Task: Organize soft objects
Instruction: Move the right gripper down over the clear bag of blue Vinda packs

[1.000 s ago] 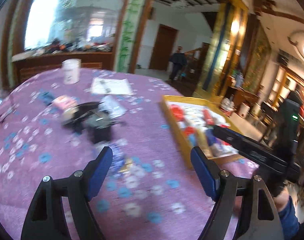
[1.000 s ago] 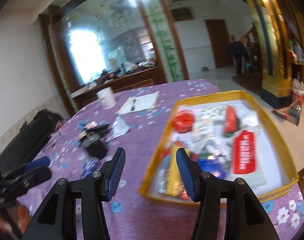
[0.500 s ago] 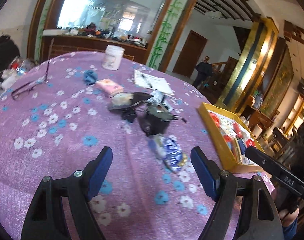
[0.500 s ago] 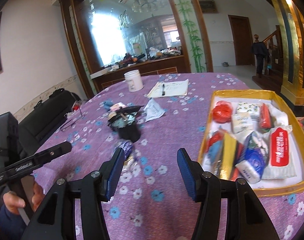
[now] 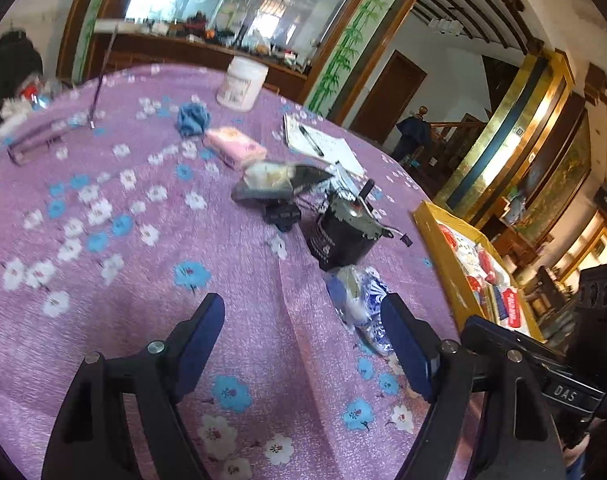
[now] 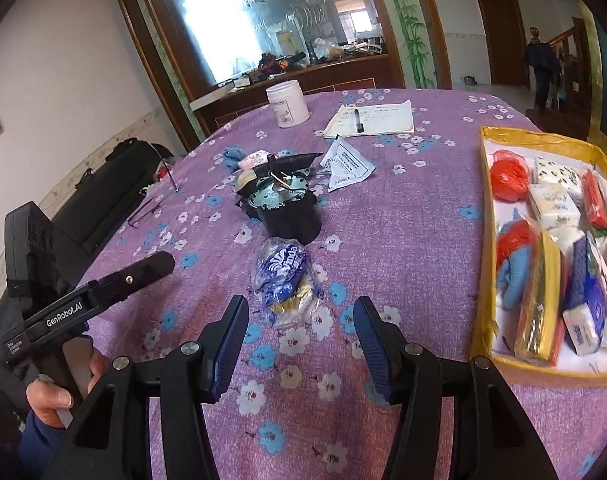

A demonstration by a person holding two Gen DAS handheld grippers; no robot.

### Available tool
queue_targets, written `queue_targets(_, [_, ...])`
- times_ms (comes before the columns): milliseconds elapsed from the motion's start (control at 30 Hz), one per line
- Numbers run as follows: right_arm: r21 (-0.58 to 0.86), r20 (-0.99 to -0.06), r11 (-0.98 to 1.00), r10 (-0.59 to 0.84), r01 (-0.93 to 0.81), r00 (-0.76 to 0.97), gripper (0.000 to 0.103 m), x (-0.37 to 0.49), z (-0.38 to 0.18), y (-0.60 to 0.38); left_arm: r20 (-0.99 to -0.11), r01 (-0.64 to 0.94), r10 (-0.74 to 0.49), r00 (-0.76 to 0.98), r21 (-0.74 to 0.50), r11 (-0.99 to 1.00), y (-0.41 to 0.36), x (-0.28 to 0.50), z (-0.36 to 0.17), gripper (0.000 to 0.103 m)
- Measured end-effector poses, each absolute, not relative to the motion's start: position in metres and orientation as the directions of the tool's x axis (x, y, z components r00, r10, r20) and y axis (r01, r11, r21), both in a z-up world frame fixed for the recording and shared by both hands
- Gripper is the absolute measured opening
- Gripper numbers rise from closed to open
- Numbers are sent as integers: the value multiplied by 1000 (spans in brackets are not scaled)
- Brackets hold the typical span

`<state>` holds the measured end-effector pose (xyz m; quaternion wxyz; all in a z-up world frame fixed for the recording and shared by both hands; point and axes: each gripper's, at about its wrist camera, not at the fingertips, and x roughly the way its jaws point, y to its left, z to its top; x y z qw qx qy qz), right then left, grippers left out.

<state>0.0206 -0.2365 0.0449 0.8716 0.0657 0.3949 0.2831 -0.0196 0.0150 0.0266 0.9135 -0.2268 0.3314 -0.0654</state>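
From your left wrist view, your left gripper [image 5: 303, 344] stands wide open and holds nothing; only purple tablecloth [image 5: 123, 240] lies between its fingers. The blue-and-white packet [image 5: 359, 304] lies just in front of the black pot [image 5: 341, 236], ahead and to the right of this tool, almost against its right finger and outside the gap. Beyond the pot you have two more loose soft things, a pink pack [image 5: 235, 146] and a blue cloth [image 5: 191, 118], then one white jar [image 5: 242, 86] and one notepad [image 5: 323, 146]. The yellow tray [image 5: 435, 248] sits to the pot's right. From your right wrist view, your right gripper [image 6: 301, 338] is about half open and also empty. Here the packet [image 6: 283, 278] lies directly ahead on the tool's centre line, just past the fingertips, on the near side of the pot [image 6: 289, 210], its long axis running away from you, roughly in line with the fingers. So your right hand looks the better placed: I judge a straight advance would bring the fingers either side of the packet's narrow width. The tray [image 6: 483, 240], well right of the pot, already holds roughly ten soft items, too overlapped to count exactly. One folded leaflet [image 6: 345, 164] lies just behind the pot.
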Motion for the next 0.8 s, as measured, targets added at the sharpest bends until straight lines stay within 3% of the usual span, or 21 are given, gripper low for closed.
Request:
queue_targets(433, [438, -657, 812, 582, -387, 478, 60, 47, 30, -243, -562, -37, -288, 775, -496, 868, 20, -24, 23, 79])
queue_targets(800, [431, -737, 817, 564, -382, 374, 65, 67, 4, -209, -553, -38, -288, 782, -504, 863, 21, -25, 24, 79])
